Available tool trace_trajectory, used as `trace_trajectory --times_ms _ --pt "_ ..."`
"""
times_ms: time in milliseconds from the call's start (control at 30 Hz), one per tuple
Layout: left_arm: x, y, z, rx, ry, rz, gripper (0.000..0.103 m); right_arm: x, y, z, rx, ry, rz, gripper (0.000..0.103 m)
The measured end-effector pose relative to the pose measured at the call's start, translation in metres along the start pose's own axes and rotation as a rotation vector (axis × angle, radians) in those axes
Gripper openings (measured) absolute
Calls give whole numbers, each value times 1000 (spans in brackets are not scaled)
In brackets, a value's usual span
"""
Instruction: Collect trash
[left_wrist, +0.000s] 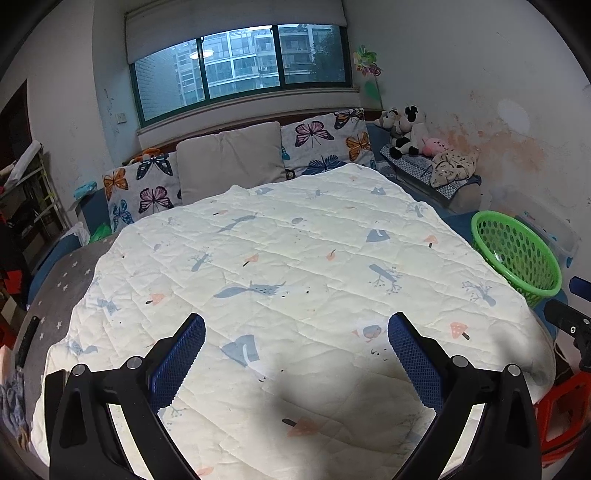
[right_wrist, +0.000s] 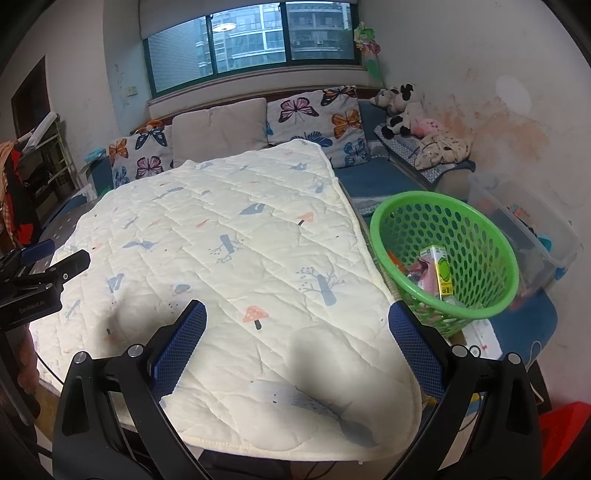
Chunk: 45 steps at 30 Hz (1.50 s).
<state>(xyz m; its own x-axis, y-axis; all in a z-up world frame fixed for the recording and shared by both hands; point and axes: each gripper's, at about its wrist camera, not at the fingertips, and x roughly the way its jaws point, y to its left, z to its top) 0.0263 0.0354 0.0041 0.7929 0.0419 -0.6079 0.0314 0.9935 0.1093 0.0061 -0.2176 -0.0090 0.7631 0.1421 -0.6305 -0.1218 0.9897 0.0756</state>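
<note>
A green perforated basket (right_wrist: 476, 236) stands off the quilt's right edge; inside it lie a small carton with a green spot (right_wrist: 441, 271) and pink wrappers (right_wrist: 424, 275). The same basket (left_wrist: 517, 251) shows at the right of the left wrist view. My right gripper (right_wrist: 297, 321) is open with nothing between its blue pads, hovering over the white quilt (right_wrist: 221, 240) near its front edge, left of the basket. My left gripper (left_wrist: 297, 332) is open too, over the middle of the quilt (left_wrist: 277, 266). No loose trash shows on the quilt.
Butterfly pillows (left_wrist: 325, 138) and a grey cushion (left_wrist: 229, 158) line the back under the window. Soft toys (left_wrist: 404, 133) sit at the back right. A clear plastic bin (right_wrist: 524, 221) stands behind the basket. A red stool (right_wrist: 565, 424) is at the lower right. The left gripper's body (right_wrist: 37, 280) juts in from the left.
</note>
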Motion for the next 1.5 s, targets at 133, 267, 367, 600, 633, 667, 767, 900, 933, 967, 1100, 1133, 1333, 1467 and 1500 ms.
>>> trace_trajectory --times_ms 133,267,367,600,633,667,767,900,933,967,1100,1133,1333,1467,1500 --pt "0 0 -1 0 5 4 96 1 2 0 2 1 7 98" --pt "-1 0 -3 -4 8 14 96 0 2 0 1 0 12 98" --pt "-1 1 -5 -12 9 21 96 0 2 1 -2 -2 14 98" --pt "1 4 -6 -18 14 30 96 1 1 3 5 3 26 98" --pt "1 4 -6 -19 15 30 96 2 0 3 6 4 27 98" --pt "1 4 -6 -19 16 30 96 3 1 3 6 6 28 98" --pt "2 4 -6 -19 17 30 96 4 1 4 6 10 33 98" --pt "3 5 -7 -19 21 28 96 6 0 3 10 14 35 98" --pt "3 5 -7 -19 20 28 96 6 0 3 10 14 38 98" --pt "4 5 -7 -19 20 28 96 6 -1 2 10 14 40 98" --pt "4 6 -8 -20 21 29 96 6 0 2 6 12 44 98" --pt "5 6 -8 -20 22 29 96 6 1 2 5 11 43 98" --pt "5 7 -10 -23 26 29 96 6 -1 0 9 8 31 98" --pt "6 9 -10 -24 27 29 96 6 -3 0 13 8 19 98" --pt "6 9 -10 -24 27 30 96 6 -3 0 13 8 15 98"
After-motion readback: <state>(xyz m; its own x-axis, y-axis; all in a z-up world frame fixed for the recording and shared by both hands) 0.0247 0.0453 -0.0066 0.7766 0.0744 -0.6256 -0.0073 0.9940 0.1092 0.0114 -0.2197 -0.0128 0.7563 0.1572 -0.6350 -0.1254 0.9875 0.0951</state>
